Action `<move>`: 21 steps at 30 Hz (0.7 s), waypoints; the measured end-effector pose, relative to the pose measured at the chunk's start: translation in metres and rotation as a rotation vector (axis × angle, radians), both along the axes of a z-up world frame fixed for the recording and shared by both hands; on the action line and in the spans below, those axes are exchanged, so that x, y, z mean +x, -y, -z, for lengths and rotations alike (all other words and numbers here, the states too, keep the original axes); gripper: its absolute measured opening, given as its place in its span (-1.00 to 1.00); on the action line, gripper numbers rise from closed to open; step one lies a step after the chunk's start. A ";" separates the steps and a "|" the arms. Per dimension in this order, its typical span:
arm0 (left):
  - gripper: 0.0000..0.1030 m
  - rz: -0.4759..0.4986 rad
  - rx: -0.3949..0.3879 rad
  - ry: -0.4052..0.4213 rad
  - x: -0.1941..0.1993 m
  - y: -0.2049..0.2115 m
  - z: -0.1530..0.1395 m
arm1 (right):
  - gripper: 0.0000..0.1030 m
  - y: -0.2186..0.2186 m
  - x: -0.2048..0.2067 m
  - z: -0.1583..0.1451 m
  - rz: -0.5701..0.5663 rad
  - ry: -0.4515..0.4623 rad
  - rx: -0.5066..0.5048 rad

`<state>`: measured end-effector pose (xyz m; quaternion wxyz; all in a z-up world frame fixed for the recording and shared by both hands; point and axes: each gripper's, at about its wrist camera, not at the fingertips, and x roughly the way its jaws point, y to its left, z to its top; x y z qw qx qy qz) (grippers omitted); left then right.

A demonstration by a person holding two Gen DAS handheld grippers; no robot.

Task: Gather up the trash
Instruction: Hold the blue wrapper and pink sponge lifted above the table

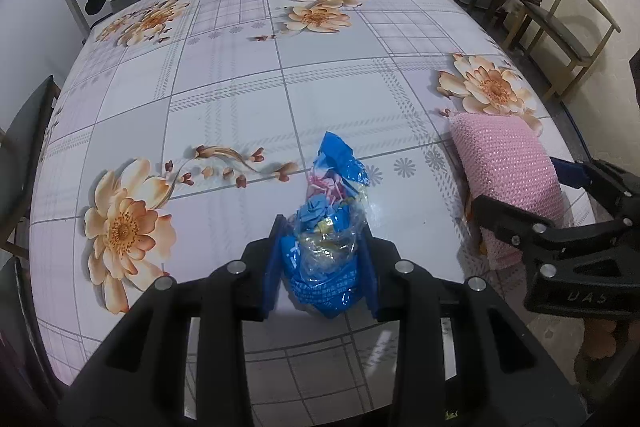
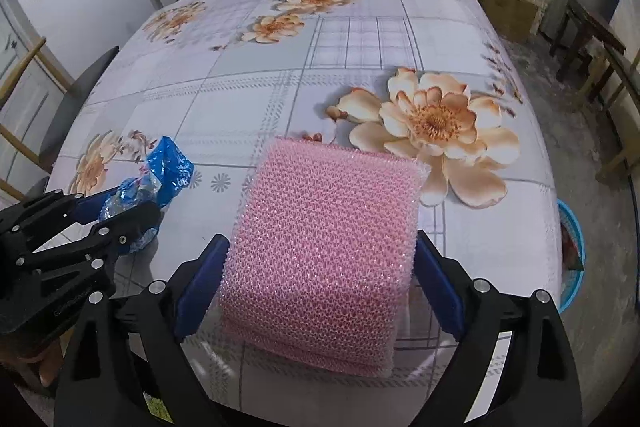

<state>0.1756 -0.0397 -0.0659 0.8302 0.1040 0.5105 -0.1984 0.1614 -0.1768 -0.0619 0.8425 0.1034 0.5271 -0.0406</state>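
Observation:
A crumpled blue and clear plastic wrapper (image 1: 326,239) lies on the flowered tablecloth near the front edge. My left gripper (image 1: 322,259) is shut on it, blue pads pressing both sides. It also shows in the right wrist view (image 2: 154,183), with the left gripper (image 2: 120,217) around it. A pink mesh scouring pad (image 2: 328,251) sits between the blue pads of my right gripper (image 2: 320,287), which is shut on it. In the left wrist view the pad (image 1: 508,163) and right gripper (image 1: 532,203) are at the right.
The table (image 1: 280,87) carries a white checked cloth with orange flowers. A blue basin (image 2: 572,255) stands on the floor past the table's right edge. Wooden chairs (image 1: 560,27) stand at the right, a dark chair (image 1: 24,155) at the left. Boxes and bags lie behind.

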 end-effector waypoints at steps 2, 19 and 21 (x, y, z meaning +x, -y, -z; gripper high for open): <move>-0.38 -0.004 0.003 0.004 0.000 0.000 0.000 | 0.71 0.000 0.000 0.000 0.000 0.003 0.003; -0.41 -0.010 0.010 0.036 -0.004 -0.001 -0.006 | 0.60 0.019 -0.005 -0.004 0.068 0.014 0.108; -0.41 -0.009 0.011 0.037 -0.005 0.000 -0.007 | 0.60 0.020 -0.005 -0.003 0.077 0.010 0.114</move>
